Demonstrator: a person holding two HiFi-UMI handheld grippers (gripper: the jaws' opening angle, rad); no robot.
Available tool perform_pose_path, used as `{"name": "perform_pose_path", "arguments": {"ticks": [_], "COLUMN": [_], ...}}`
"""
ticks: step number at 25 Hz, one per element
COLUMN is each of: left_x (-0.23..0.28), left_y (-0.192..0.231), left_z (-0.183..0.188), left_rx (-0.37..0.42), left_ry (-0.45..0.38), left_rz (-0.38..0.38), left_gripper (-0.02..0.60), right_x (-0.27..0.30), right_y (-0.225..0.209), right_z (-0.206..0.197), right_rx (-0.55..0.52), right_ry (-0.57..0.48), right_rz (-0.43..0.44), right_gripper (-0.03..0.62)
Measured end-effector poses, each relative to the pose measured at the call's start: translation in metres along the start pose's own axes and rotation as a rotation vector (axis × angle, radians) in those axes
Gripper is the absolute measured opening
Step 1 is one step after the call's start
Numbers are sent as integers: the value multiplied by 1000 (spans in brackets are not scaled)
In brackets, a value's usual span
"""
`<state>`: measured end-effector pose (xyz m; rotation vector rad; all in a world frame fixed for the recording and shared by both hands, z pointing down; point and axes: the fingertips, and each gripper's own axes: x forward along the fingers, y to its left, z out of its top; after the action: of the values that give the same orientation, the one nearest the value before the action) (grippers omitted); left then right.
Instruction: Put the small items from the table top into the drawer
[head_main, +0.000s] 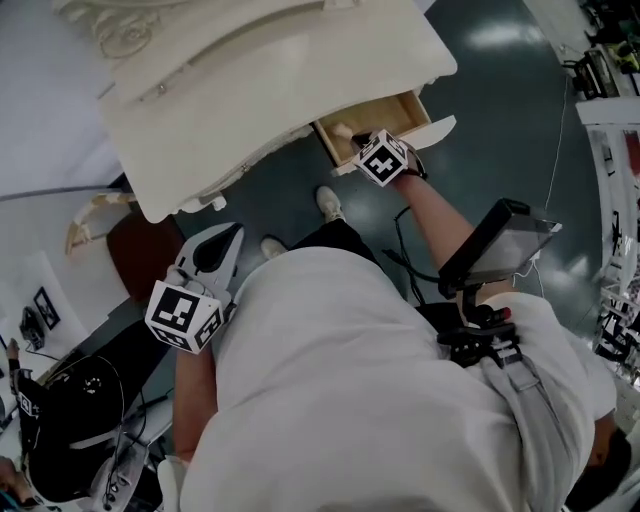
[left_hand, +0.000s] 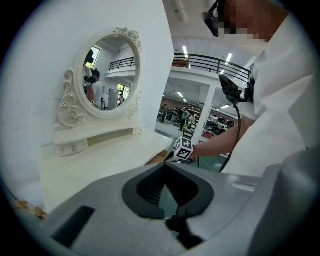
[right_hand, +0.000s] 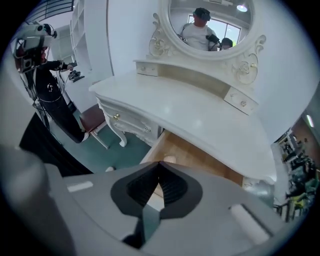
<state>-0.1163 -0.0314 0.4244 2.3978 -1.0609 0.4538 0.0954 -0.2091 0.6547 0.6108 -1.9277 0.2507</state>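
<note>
A white dressing table (head_main: 280, 90) with an oval mirror (right_hand: 210, 25) stands on a dark green floor (head_main: 500, 130). The right gripper (right_hand: 160, 164) has its jaws together with nothing between them and points down over the open drawer (head_main: 395, 112). A small pale item (right_hand: 170, 160) lies on the drawer's wooden bottom, just past the jaw tips. The left gripper (left_hand: 164, 164) is likewise closed and empty. It is held at the person's side, off the table's edge and near a brown seat (head_main: 140, 255).
</note>
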Motion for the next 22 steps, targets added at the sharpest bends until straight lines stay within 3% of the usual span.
{"name": "perform_pose_path", "arguments": {"ticks": [8,22], "left_x": [-56,-75], "left_y": [-2,10], "left_z": [-32,-61], "left_rx": [41,14], "left_ry": [-42,-20], "left_rz": [-33,-35], "left_gripper": [2,2], "right_x": [-45,-81], "right_y": [89,181], "right_z": [10,42], "right_rx": [71,61], "right_ry": [-72,-171], "right_rz": [-28,82], "right_gripper": [2,0]}}
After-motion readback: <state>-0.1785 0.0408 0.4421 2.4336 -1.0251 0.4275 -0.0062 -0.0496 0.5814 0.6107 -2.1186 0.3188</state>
